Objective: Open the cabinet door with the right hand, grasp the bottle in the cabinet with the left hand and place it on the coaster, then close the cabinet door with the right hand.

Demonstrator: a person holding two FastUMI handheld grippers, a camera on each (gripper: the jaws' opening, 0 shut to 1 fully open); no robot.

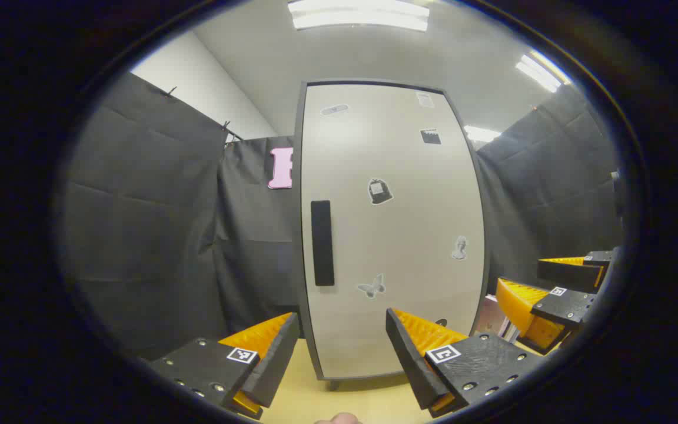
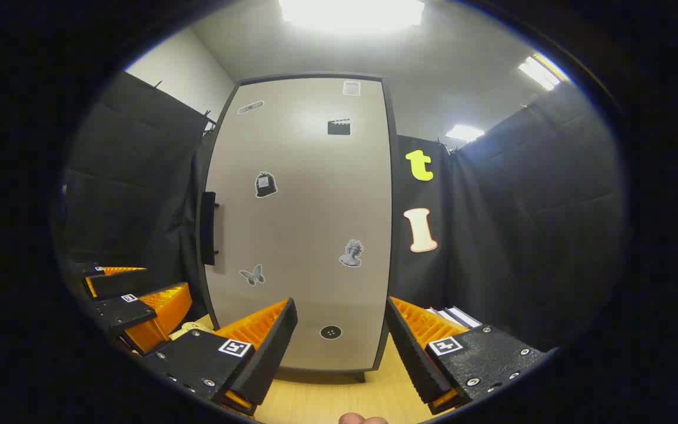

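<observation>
The cabinet door point(image 1: 392, 229) is standing shut, its pale face dotted with small stickers, and the cabinet is resting on the wooden bench point(image 1: 327, 400). A dark vertical handle point(image 1: 322, 242) is sitting on the door near its left edge, about midway up. With the door shut, the bottle inside is hidden, so its place cannot be told.

In the left gripper view, the left claw point(image 1: 342, 347) is hanging open in front of the lower part of the door, below the handle, its two fingers spread wide and touching nothing. The right claw point(image 1: 542, 294) is showing off to the right of the cabinet, low down, also apart from the door.

In the right gripper view, the right claw point(image 2: 342, 341) is facing the lower middle of the door with its fingers parted and gripping nothing; a small round black dot point(image 2: 331, 333) on the door is lying between them. The left claw point(image 2: 133, 306) is hovering to the left of the cabinet, below the handle point(image 2: 208, 228). Some flat white items point(image 2: 454, 317) are lying on the bench just right of the cabinet.
</observation>
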